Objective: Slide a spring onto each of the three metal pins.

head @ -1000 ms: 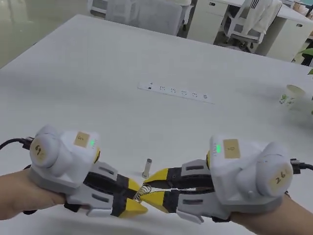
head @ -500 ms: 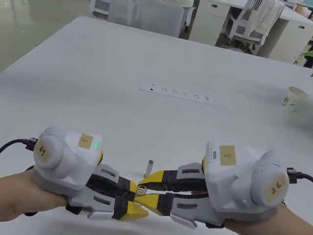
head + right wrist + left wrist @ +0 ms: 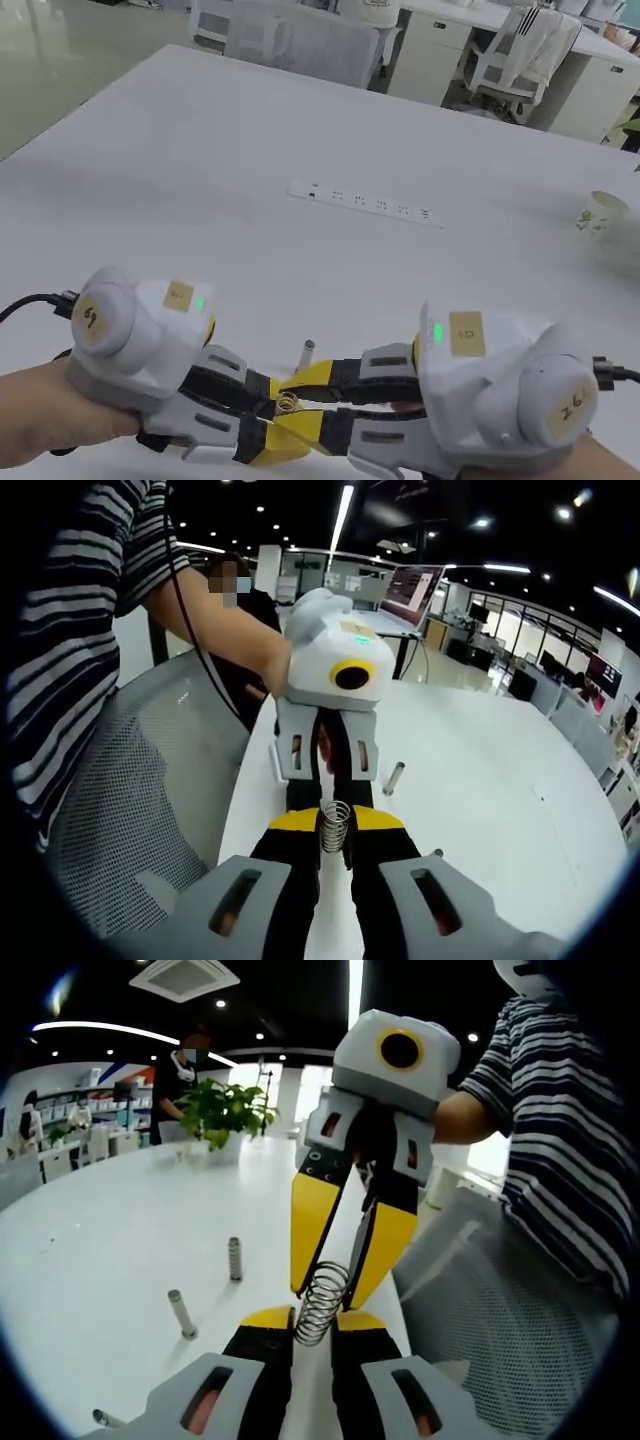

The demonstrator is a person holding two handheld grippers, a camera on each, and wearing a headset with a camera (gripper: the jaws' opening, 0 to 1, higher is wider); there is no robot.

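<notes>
Steel coil spring [image 3: 320, 1305]: small, aloft between both claws, near upright grey metal pin [image 3: 305, 353].
Left gripper [image 3: 315, 1318]: clenched on one end.
Right gripper [image 3: 337, 822]: clenched on other end.
Next: release one claw, centre bore over pin tip, lower straight.

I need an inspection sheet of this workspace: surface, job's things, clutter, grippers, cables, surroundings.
Surface: white table.
Job's things: spring between the jaws of both grippers; near pin and far pin stand upright on the table.
Clutter: power strip; paper cup.
Grippers: left gripper and right gripper face each other, both shut on the spring.
Cables: black cable behind the left gripper.
Surroundings: office chairs; plant.
</notes>
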